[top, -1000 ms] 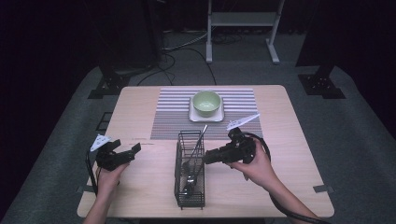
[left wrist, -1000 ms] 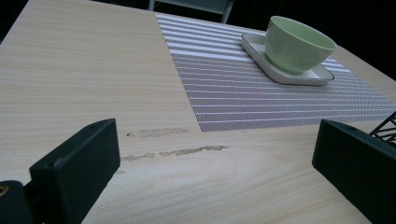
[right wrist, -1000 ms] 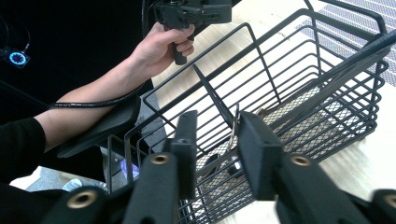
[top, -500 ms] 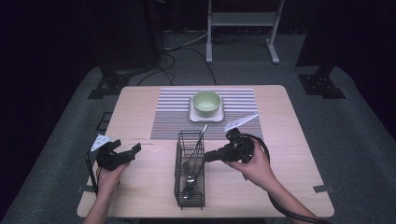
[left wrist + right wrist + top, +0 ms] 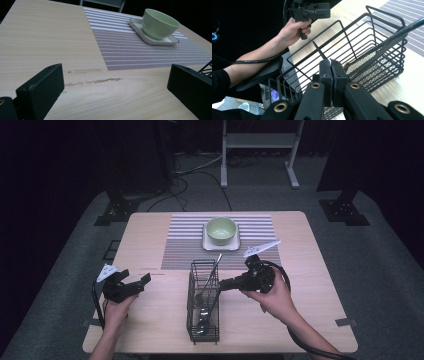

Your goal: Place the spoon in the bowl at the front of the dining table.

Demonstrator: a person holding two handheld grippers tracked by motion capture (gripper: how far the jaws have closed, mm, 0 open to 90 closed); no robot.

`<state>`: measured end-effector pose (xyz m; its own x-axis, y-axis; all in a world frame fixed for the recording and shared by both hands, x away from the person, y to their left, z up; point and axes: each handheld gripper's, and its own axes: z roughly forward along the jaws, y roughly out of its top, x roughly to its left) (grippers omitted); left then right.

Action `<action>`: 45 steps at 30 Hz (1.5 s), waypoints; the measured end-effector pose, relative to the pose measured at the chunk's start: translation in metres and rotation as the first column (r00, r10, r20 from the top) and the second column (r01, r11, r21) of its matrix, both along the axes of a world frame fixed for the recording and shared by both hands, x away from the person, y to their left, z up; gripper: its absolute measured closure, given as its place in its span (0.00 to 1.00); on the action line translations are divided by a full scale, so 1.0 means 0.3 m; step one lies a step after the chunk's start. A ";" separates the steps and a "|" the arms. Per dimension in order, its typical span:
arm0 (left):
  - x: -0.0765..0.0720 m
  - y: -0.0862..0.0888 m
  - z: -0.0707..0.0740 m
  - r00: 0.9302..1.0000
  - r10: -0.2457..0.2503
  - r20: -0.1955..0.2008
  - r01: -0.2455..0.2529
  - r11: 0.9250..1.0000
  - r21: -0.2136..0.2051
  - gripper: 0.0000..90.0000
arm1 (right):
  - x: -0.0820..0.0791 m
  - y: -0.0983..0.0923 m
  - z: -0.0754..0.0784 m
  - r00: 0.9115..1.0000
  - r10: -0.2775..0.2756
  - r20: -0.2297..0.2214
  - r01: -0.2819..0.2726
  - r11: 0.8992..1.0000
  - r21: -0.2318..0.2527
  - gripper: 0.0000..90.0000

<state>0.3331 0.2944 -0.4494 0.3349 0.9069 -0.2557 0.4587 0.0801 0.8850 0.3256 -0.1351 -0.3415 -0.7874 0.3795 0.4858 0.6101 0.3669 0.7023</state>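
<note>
1. Your left gripper [image 5: 134,284] hovered over bare table [image 5: 150,245], jaws wide apart, holding nothing.
2. The wire basket [image 5: 203,320] stood mid-table holding utensils [image 5: 201,301]; one handle [image 5: 216,262] leaned out toward the green bowl [image 5: 221,230] on its saucer [image 5: 234,245].
3. Your right gripper [image 5: 223,284] had just closed, jaws pressed together at the basket's rim, apparently pinching a wire.

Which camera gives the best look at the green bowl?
The left gripper view: the green bowl sits close and sharp on its white plate, its side and rim plain. The high view shows it small, from above.
</note>
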 end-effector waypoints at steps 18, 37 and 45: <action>0.000 -0.001 -0.001 1.000 -0.002 -0.001 0.002 1.000 -0.003 0.00 | 0.009 -0.038 0.053 0.999 -0.026 -0.018 0.028 0.997 0.067 0.98; -0.002 -0.001 0.002 1.000 -0.001 0.002 0.001 1.000 -0.005 0.00 | 0.038 -0.100 0.106 0.995 -0.061 -0.079 0.073 0.983 0.168 0.99; -0.003 -0.003 0.002 1.000 -0.003 -0.001 0.003 1.000 -0.006 0.00 | 0.049 -0.139 0.122 0.991 -0.077 -0.106 0.099 0.971 0.219 0.99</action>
<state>0.3321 0.2935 -0.4488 0.3374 0.9044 -0.2611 0.4594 0.0839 0.8842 0.3404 -0.1768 -0.3050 -0.7011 0.3180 0.6382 0.7018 0.1491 0.6966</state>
